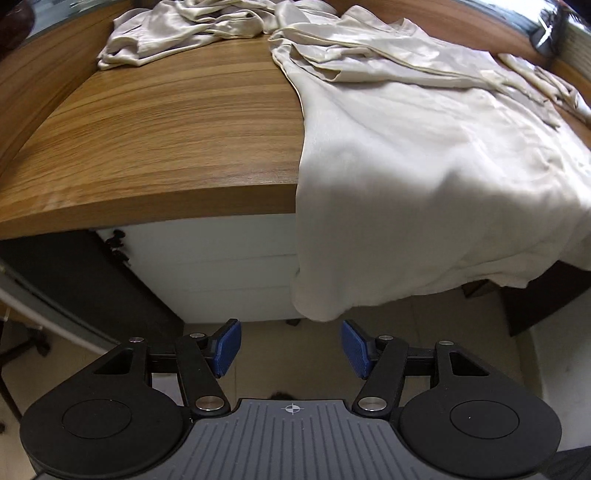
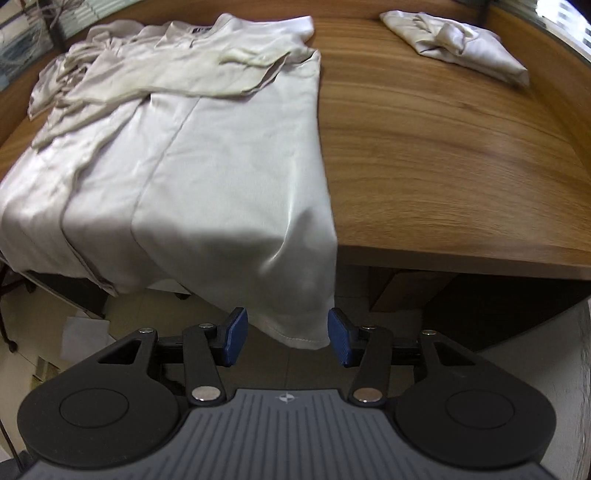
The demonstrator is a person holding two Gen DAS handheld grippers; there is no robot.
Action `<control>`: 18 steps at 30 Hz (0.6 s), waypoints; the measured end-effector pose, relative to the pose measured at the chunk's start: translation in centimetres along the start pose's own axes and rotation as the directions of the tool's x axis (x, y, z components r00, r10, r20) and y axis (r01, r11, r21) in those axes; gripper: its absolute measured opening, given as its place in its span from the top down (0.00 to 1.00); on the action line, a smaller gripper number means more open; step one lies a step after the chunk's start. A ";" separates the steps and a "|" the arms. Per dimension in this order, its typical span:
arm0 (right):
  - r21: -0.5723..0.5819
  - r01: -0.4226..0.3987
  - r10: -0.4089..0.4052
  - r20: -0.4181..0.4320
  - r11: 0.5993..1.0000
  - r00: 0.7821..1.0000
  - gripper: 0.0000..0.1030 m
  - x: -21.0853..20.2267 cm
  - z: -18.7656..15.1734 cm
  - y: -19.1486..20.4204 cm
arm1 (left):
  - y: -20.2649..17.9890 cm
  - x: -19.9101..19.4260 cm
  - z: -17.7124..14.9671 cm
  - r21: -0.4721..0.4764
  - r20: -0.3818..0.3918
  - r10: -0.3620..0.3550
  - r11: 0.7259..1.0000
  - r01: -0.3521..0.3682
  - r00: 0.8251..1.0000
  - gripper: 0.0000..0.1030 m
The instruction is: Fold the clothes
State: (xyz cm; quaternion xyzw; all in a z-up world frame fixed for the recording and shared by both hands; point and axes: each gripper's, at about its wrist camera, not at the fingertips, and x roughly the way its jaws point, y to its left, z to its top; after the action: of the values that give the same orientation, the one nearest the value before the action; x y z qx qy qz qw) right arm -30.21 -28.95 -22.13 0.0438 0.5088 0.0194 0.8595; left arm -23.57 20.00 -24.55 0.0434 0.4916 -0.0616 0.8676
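A cream satin shirt (image 1: 424, 166) lies spread on the wooden table (image 1: 166, 129), sleeves folded across its upper part, its lower part hanging over the front edge. My left gripper (image 1: 291, 347) is open just below the shirt's hanging left corner, not touching it. In the right wrist view the same shirt (image 2: 207, 177) drapes off the table (image 2: 443, 166). My right gripper (image 2: 287, 338) is open, with the hem's right corner hanging between its blue pads (image 2: 340, 336).
A crumpled cream garment (image 1: 177, 33) lies at the table's far side. A folded cream garment (image 2: 458, 44) sits at the far right. A loose fabric belt (image 1: 543, 81) lies beside the shirt. White drawers (image 1: 221, 266) stand under the table above a tiled floor.
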 end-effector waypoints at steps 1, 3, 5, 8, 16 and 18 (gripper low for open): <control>-0.012 0.015 -0.015 -0.002 1.000 1.000 0.46 0.6 0.0 0.2 | 0.1 0.4 0.1 0.006 0.008 -0.003 1.000 0.003 1.000 0.39; -0.035 0.031 -0.031 -0.005 0.999 0.999 0.46 1.7 0.1 0.4 | 0.3 1.1 0.4 0.018 0.025 -0.011 1.000 0.010 1.000 0.39; -0.051 0.041 -0.042 -0.009 0.998 0.999 0.46 2.7 0.2 0.5 | 0.2 1.8 0.8 0.027 0.033 -0.021 0.999 0.020 0.999 0.39; -0.065 0.025 -0.025 -0.007 0.998 1.000 0.46 3.7 0.6 0.5 | 0.1 2.7 1.2 0.052 0.036 -0.051 0.997 0.049 0.998 0.40; -0.058 -0.079 0.075 -0.074 0.995 0.994 0.89 3.6 1.8 0.6 | -1.2 1.4 2.2 0.073 0.005 -0.104 0.992 0.103 0.995 0.94; -0.051 -0.105 0.101 -0.071 0.993 0.992 0.95 2.5 2.0 0.5 | -1.5 -0.2 2.3 0.070 0.017 -0.122 0.990 0.120 0.992 0.96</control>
State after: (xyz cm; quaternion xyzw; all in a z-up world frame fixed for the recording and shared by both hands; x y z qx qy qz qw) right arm -27.24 -28.34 -23.34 0.0457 0.5344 0.0792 0.8403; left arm -21.97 18.17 -23.17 0.0430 0.4817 -0.1315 0.8653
